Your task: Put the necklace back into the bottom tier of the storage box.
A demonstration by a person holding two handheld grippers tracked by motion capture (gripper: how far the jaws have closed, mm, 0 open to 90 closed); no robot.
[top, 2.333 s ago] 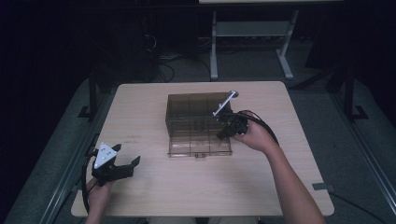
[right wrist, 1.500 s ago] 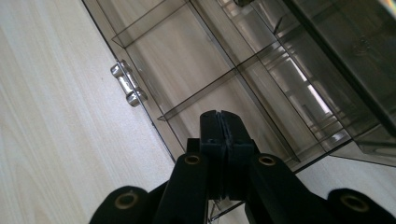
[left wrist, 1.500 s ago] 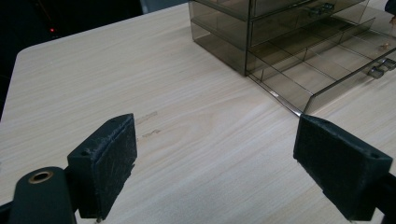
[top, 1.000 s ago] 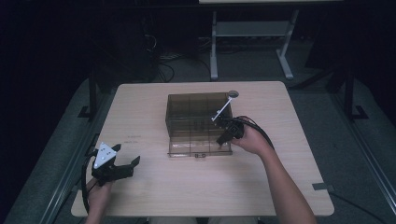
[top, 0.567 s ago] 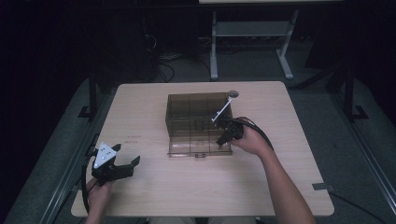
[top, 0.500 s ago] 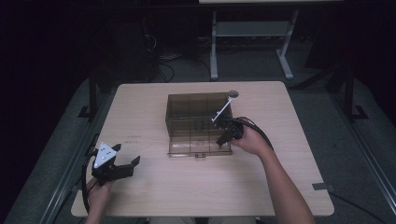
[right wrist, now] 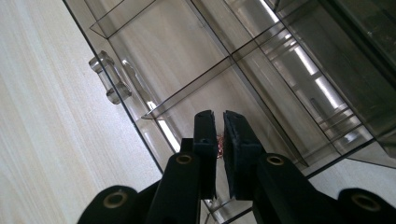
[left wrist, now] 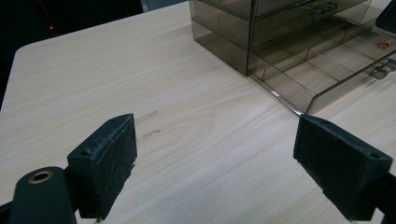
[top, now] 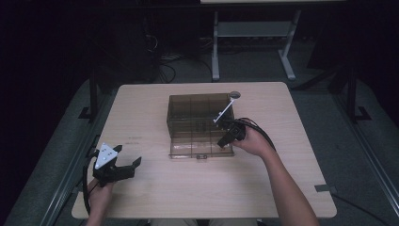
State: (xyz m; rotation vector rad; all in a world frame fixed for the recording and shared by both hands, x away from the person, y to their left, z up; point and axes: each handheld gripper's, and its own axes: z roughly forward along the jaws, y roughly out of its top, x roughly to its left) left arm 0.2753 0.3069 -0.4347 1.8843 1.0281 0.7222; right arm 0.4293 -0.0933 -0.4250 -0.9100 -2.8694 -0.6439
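The right gripper point(right wrist: 219, 135) pinches what looks like a small coppery piece point(right wrist: 219, 145) over the open drawer point(right wrist: 196, 88). The left gripper point(left wrist: 215, 163) rests spread wide on the table point(left wrist: 93, 84).

Left gripper point(top: 123, 165) low at near-left, fingers point(left wrist: 105, 161) spread wide, hand point(top: 99, 193) gripping from behind. Right gripper point(right wrist: 219, 133) tilted down, fingers point(right wrist: 239, 140) nearly closed, thin gap; right forearm point(top: 287, 188) extended forward.

Smoky brown see-through drawer box point(top: 200, 123), pale wood-grain table point(top: 155, 193), black claws.
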